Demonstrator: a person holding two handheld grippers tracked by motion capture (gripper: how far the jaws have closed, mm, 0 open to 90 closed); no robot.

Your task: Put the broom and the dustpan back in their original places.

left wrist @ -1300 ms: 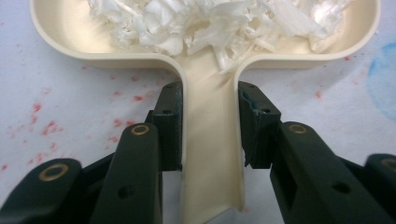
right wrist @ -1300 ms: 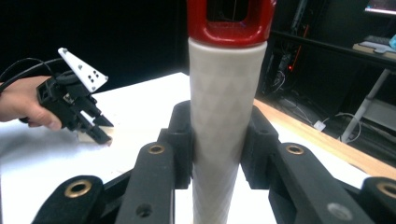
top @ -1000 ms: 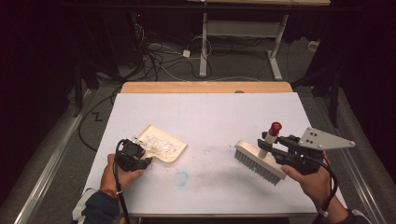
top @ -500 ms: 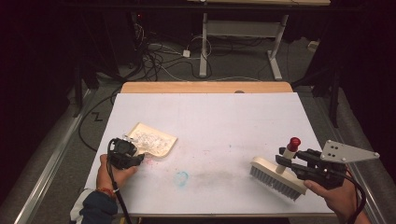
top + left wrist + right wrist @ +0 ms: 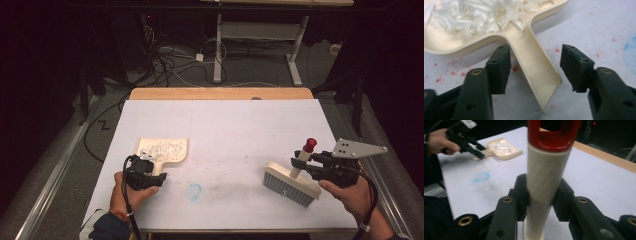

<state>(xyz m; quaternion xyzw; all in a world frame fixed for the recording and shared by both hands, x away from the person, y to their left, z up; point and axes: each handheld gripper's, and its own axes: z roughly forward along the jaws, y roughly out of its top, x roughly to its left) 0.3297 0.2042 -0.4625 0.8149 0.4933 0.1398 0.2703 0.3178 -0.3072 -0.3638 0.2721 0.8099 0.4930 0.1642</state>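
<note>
A cream dustpan (image 5: 162, 150) lies on the white table (image 5: 225, 125) at the left, its pan full of white paper shreds (image 5: 474, 15). My left gripper (image 5: 151, 171) sits at the pan's handle (image 5: 534, 67). Its jaws have just been opening and now stand open on either side of the handle, with gaps showing in the left gripper view (image 5: 536, 51). At the right, my right gripper (image 5: 300, 165) is shut on the pale, red-capped handle (image 5: 547, 170) of a hand brush (image 5: 290, 182). The brush's bristles rest on the table near the front edge.
A blue smudge (image 5: 194, 190) and a faint grey streak mark the table between the two hands. Red specks dot the surface around the dustpan handle. A wooden strip (image 5: 220, 93) borders the far edge. Beyond it are cables and desk legs on the floor.
The right gripper has carried the brush to the right and toward the front edge. The left gripper's jaws, earlier shut on the dustpan handle, have parted. The dustpan has shifted slightly left.
</note>
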